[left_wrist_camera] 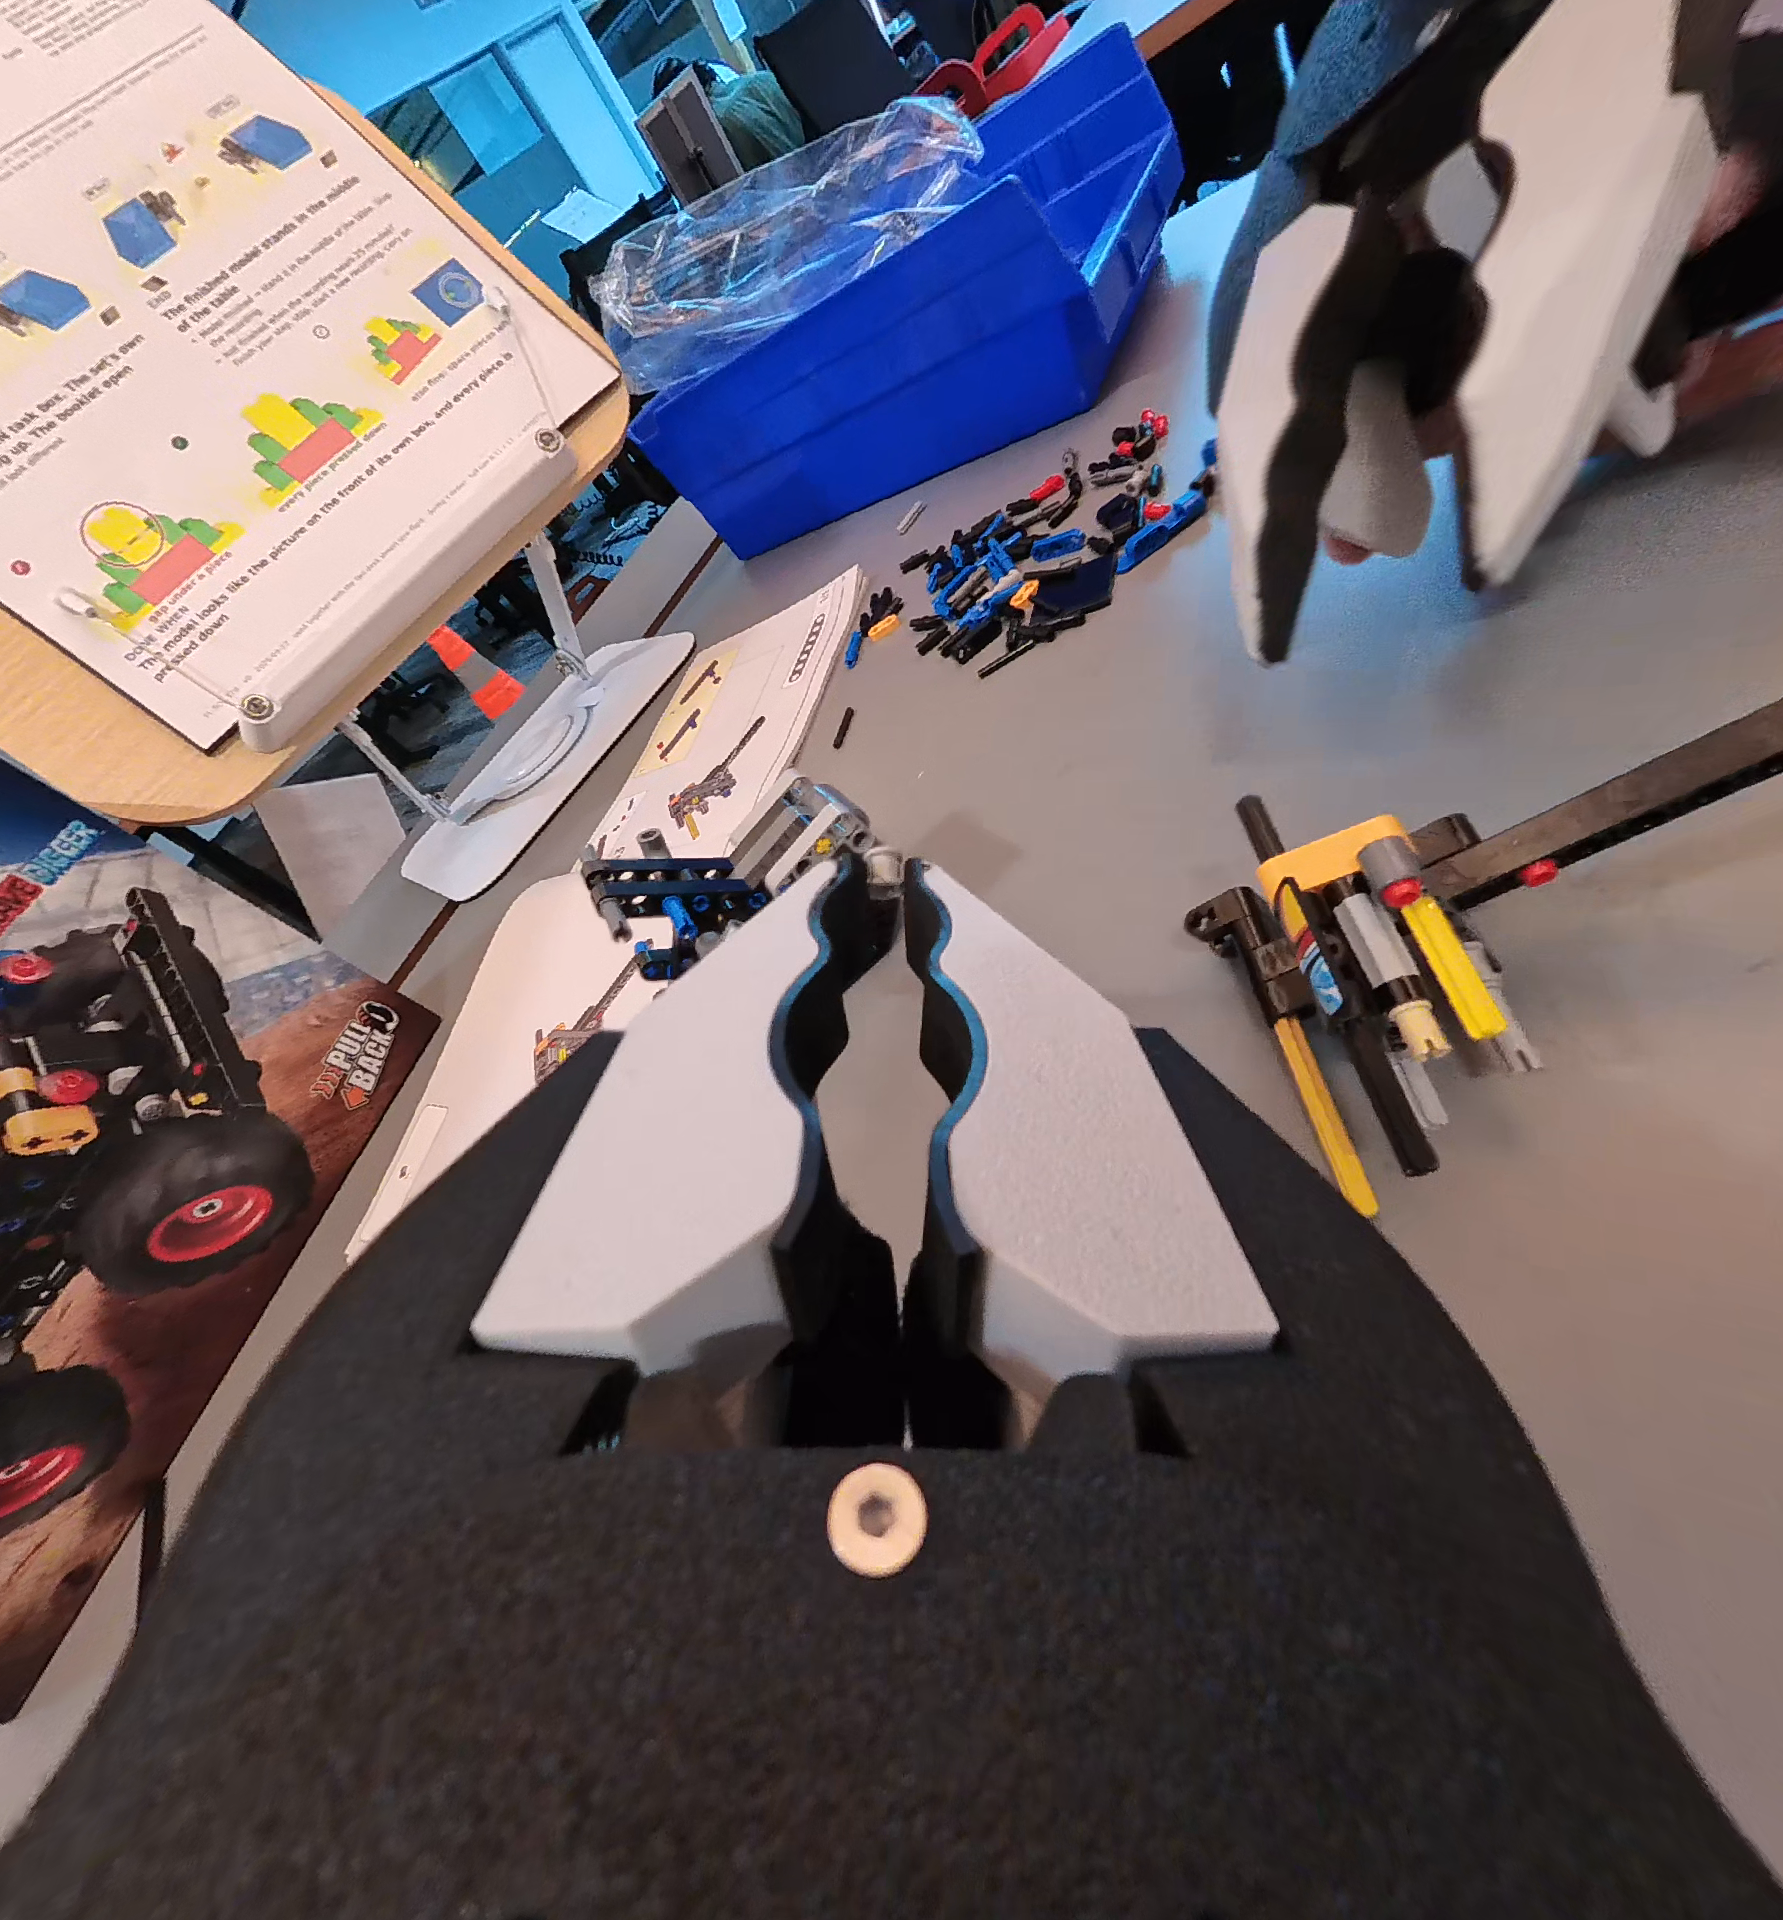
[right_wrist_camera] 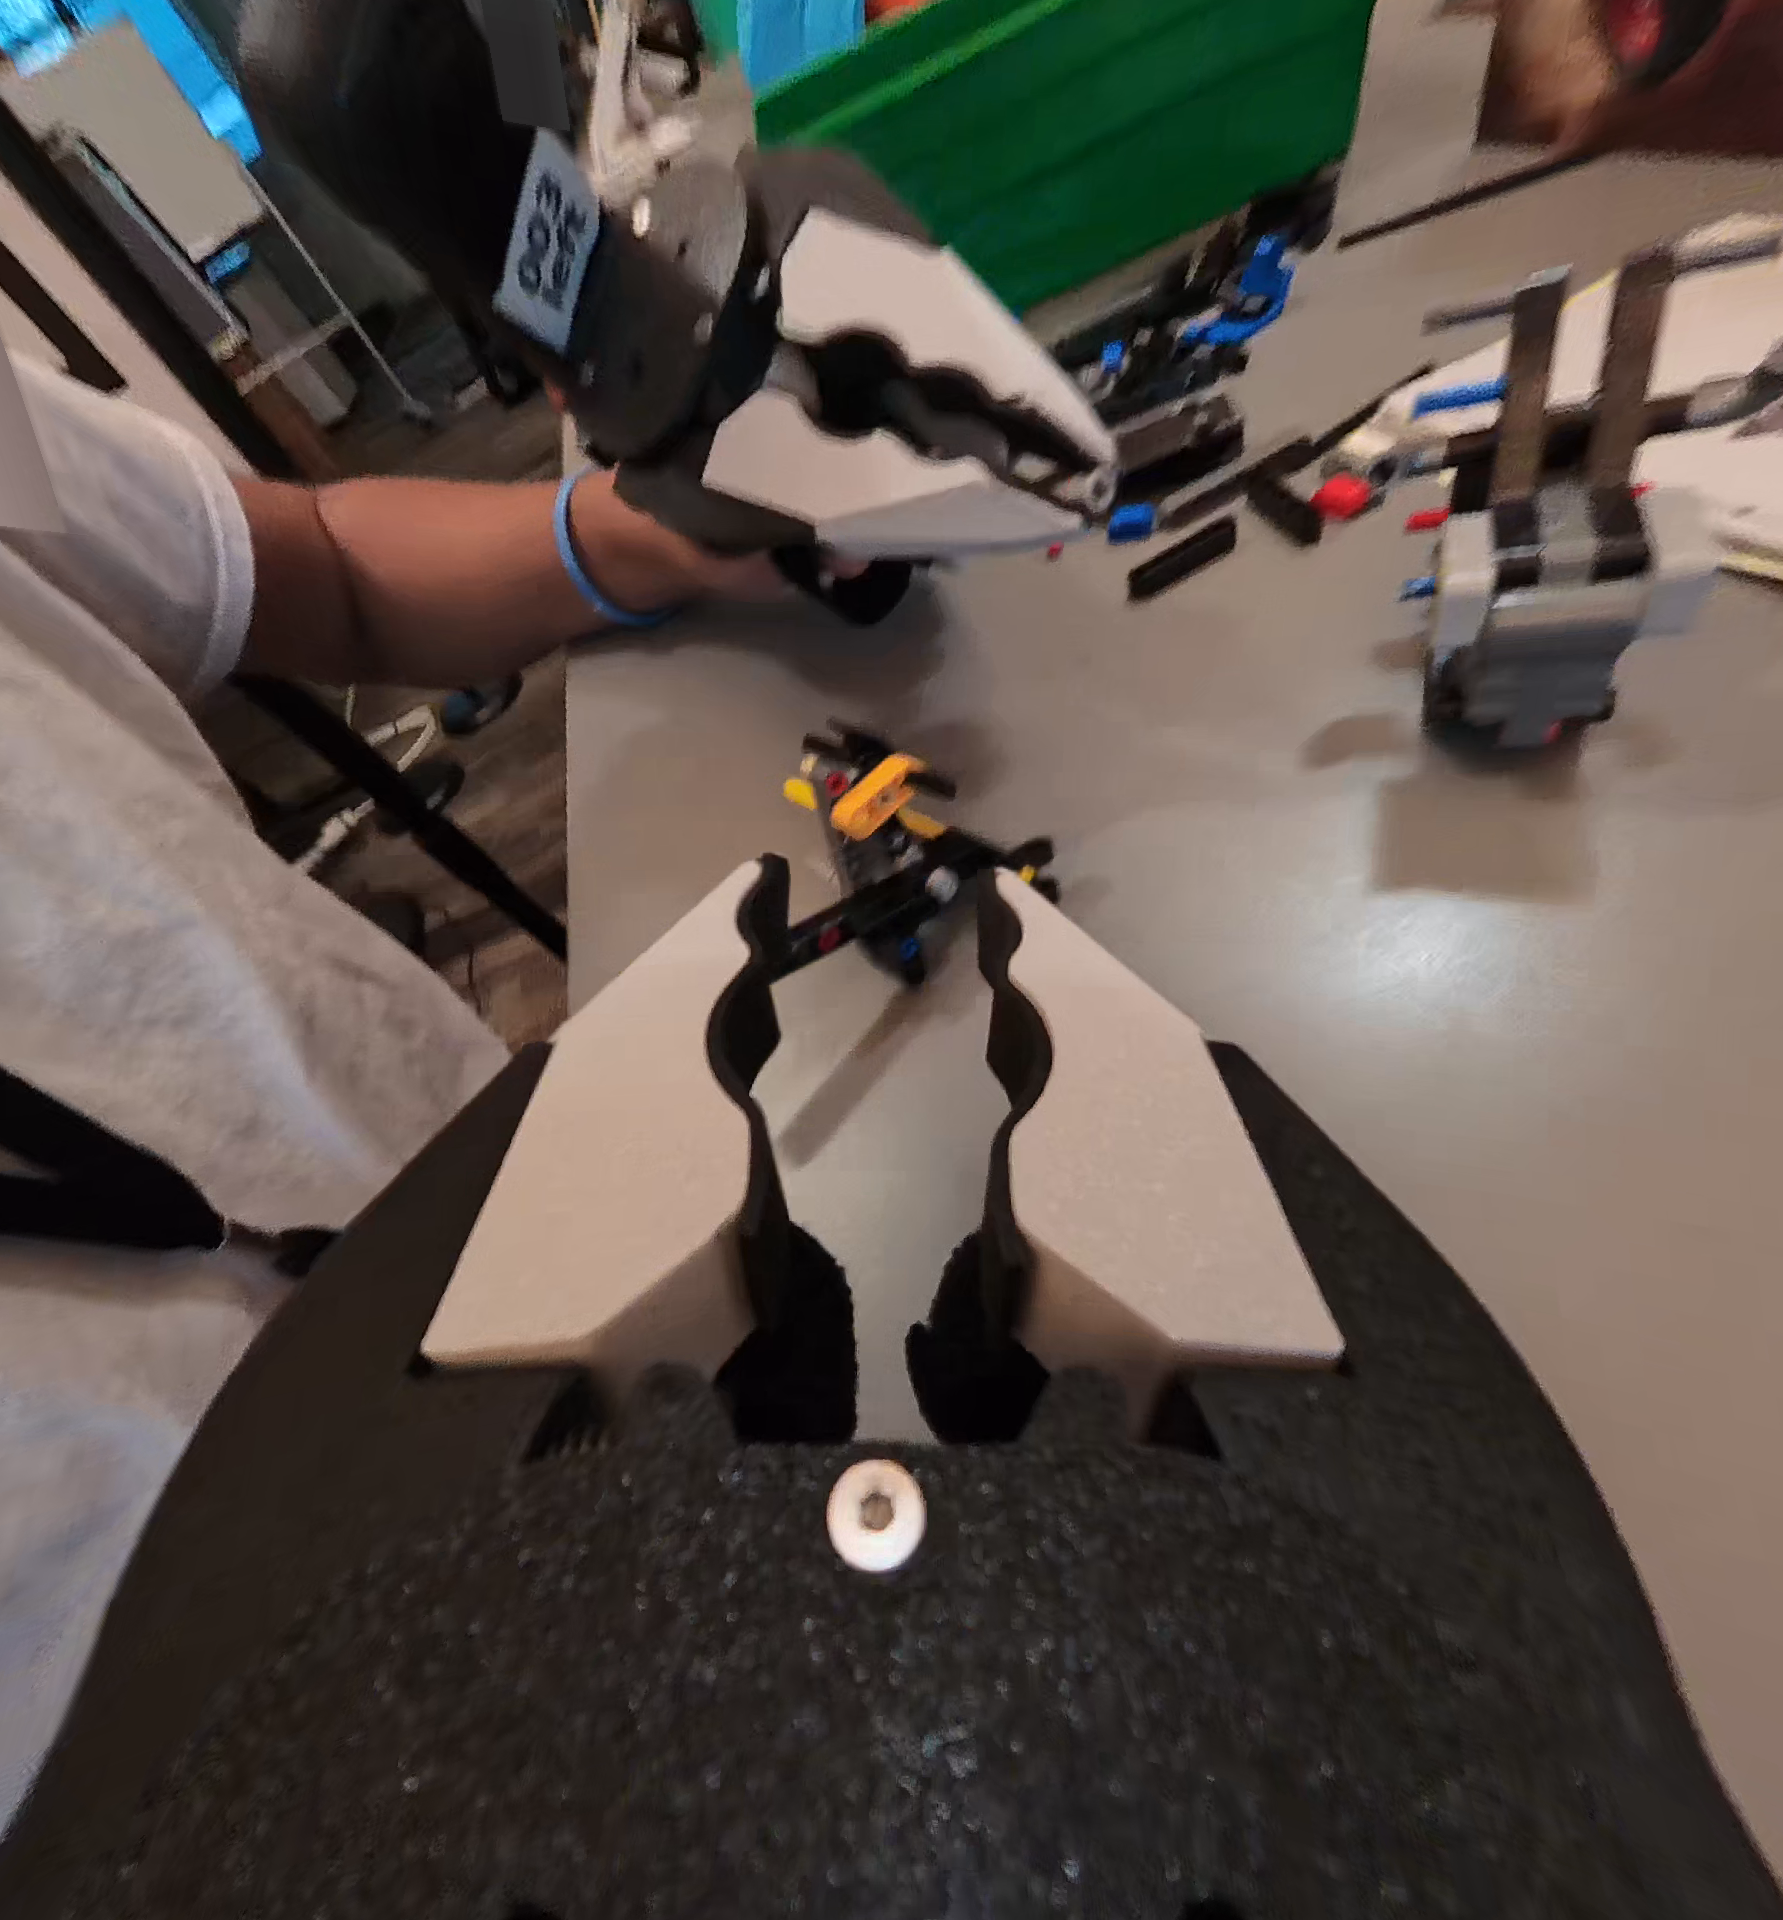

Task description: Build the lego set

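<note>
We are working at a grey bench (left_wrist_camera: 1126, 790) in a blue-lit lab room. The left gripper (left_wrist_camera: 879, 873) is showing its jaws nearly together, with a small grey piece (left_wrist_camera: 883, 864) sitting at the tips; we cannot tell whether it is pinched or only lying behind them. The right gripper (right_wrist_camera: 879, 904) is holding its jaws apart and empty, low over the bench, with the black beam of the yellow-and-black sub-assembly (right_wrist_camera: 892, 862) running across just past the tips.

Just beyond the left tips the grey-and-blue chassis section (left_wrist_camera: 731, 883) is resting on the open instruction booklet (left_wrist_camera: 752, 675). Farther out the loose pile of parts (left_wrist_camera: 1032, 561) is lying by the blue bin (left_wrist_camera: 897, 343), and the set's box (left_wrist_camera: 108, 1101) is at the left edge.

Judgement: we are reaching for the sub-assembly. To do it well, we should be closing across the stiff black beam rather than the yellow axles, squarely and low, so it is not twisting when lifted toward the chassis.
</note>
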